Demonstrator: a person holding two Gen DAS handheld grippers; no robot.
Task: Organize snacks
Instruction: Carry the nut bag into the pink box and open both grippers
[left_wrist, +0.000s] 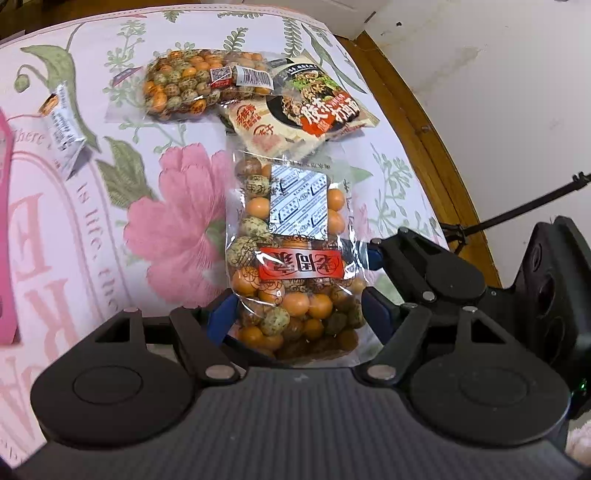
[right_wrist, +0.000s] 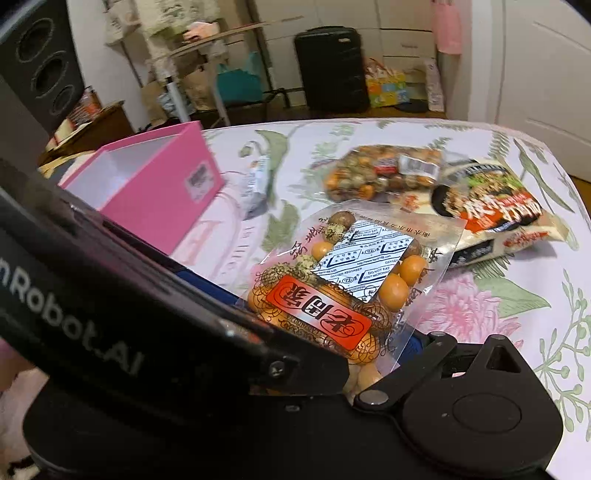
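Note:
A clear bag of orange and speckled coated nuts (left_wrist: 291, 258) with a red label is held above the floral tablecloth. My left gripper (left_wrist: 299, 314) is shut on its lower end, blue pads pressing both sides. My right gripper (right_wrist: 369, 354) reaches in from the right and grips the same bag (right_wrist: 347, 288) by its edge; it shows in the left wrist view (left_wrist: 373, 258). A second nut bag (left_wrist: 199, 81) and a noodle packet (left_wrist: 317, 99) lie further back. An open pink box (right_wrist: 155, 184) stands at the left.
A small white wrapped snack (left_wrist: 62, 133) lies left of the bags, near the pink box edge (left_wrist: 5, 229). The table's wooden rim (left_wrist: 424, 122) runs along the right, a white wall beyond. Shelves and a black suitcase (right_wrist: 332, 70) stand behind the table.

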